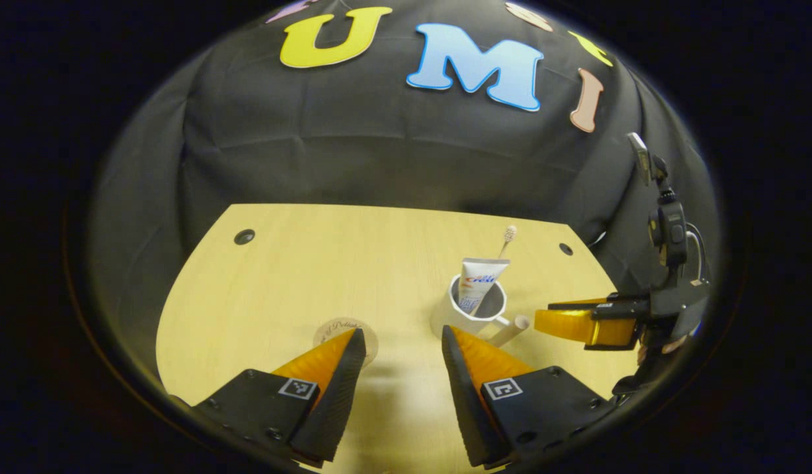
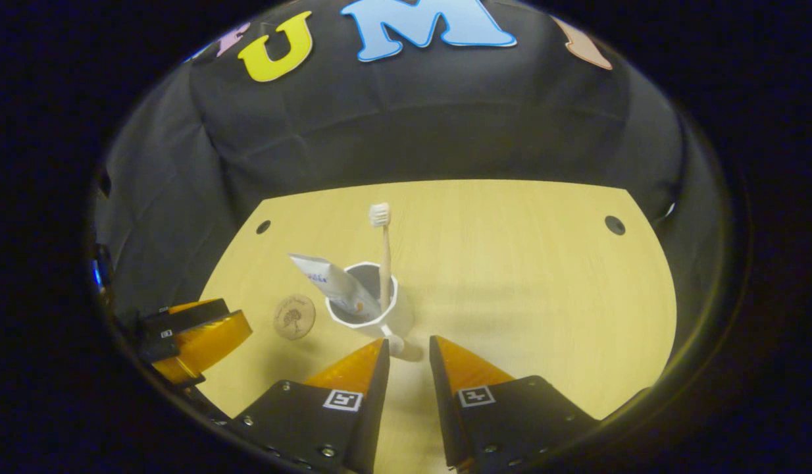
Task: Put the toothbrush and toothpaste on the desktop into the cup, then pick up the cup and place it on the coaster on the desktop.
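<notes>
Brush and paste stand in the cup [image 2: 370,306] beside the coaster [image 2: 294,316], so ease your open right gripper [image 2: 408,349] squarely onto the handle [image 2: 397,343], left gripper [image 1: 403,342] open too.

White cup [image 2: 373,313] mid-tabletop holds upright toothbrush [image 2: 383,257] and tilted toothpaste [image 2: 333,283]; round wooden coaster [image 2: 294,316] lies just beside it

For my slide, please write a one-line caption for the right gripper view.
Right gripper open at the handle of the cup holding toothbrush and toothpaste, coaster beside it.
</notes>
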The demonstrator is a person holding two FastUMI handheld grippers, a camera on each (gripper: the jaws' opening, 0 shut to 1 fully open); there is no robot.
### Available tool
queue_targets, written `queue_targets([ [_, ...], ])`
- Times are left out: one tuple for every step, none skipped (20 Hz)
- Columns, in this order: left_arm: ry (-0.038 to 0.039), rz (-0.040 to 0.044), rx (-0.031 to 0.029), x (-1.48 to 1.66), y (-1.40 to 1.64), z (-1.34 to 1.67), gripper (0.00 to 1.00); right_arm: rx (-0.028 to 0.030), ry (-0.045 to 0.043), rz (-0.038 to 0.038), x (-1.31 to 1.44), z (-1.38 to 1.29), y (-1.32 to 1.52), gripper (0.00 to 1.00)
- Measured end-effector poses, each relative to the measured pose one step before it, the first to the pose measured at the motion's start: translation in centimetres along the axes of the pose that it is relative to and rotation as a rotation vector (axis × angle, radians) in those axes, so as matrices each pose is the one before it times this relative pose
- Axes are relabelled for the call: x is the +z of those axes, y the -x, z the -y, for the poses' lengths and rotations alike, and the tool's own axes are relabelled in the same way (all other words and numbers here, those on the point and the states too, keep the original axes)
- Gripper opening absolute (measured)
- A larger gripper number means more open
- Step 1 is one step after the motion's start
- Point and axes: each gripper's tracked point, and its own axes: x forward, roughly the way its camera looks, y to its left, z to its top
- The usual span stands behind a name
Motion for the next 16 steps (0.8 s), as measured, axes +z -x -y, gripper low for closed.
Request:
queue_targets([
  [0.00399, -0.00095, 0.00555, -0.239, 0.262, -0.408, 0.77, 0.00004, 0.02036, -0.00807, 0.102, -0.057, -0.215, 0.38],
  [0.00326, -0.00305, 0.00896, -0.192, 0.23, -0.364, 0.77, 0.00356, 0.01963, -0.01095, 0.053, -0.085, -0.131, 0.38],
  [0.00146, -0.00477, 0.0037, -0.326, 0.271, -0.355, 0.77, 0.00355, 0.01874, -0.01075, 0.011, -0.251, -0.31, 0.34],
  [0.00089, -0.00444, 0.00608, -0.29, 0.189, -0.339, 0.77, 0.00402, 0.01797, -0.01133, 0.036, -0.223, -0.256, 0.38],
  [0.00317, -0.0015, 0.00463, -0.254, 0.292, -0.46, 0.77, 0.00949, 0.01565, -0.01482, -0.114, -0.349, -0.293, 0.38],
  [0.00369, -0.00246, 0.00384, -0.218, 0.225, -0.404, 0.77, 0.0097, 0.01519, -0.01498, -0.07, -0.281, -0.197, 0.34],
  [0.00408, -0.00334, 0.00622, -0.322, 0.101, -0.319, 0.77, 0.00413, 0.01546, -0.01731, -0.204, -0.169, -0.359, 0.38],
  [0.00425, -0.00229, 0.00562, -0.188, 0.114, -0.383, 0.77, 0.00173, 0.01561, -0.01808, -0.207, -0.124, -0.295, 0.38],
  [0.0045, -0.00432, 0.00867, -0.303, 0.135, -0.543, 0.77, -0.00353, 0.01724, -0.01893, -0.421, -0.018, -0.421, 0.34],
  [0.00443, -0.00255, 0.00892, -0.237, 0.287, -0.474, 0.77, -0.00401, 0.01691, -0.01857, -0.389, 0.087, -0.304, 0.42],
  [0.00634, -0.00021, 0.00876, -0.088, 0.255, -0.42, 0.77, -0.00215, 0.01185, -0.01595, -0.264, 0.007, -0.342, 0.38],
  [0.00893, 0.0006, 0.00722, -0.199, 0.347, -0.381, 0.77, -0.00062, 0.00762, -0.01328, -0.174, 0.044, -0.307, 0.38],
  [0.00954, -0.00016, 0.00744, -0.179, 0.146, -0.449, 0.77, 0.00078, 0.00411, -0.01096, -0.135, 0.075, -0.331, 0.34],
  [0.00808, -0.00111, 0.00719, -0.24, 0.168, -0.436, 0.77, 0.00114, 0.00168, -0.009, -0.005, 0.057, -0.384, 0.34],
  [0.00531, -0.00239, 0.00794, -0.36, 0.427, -0.297, 0.77, 0.00136, -0.00068, -0.01273, -0.069, 0.051, -0.503, 0.34],
  [0.00291, -0.00379, 0.00974, -0.288, 0.359, -0.447, 0.77, 0.00062, -0.00289, -0.01201, 0.028, 0.033, -0.43, 0.34],
])
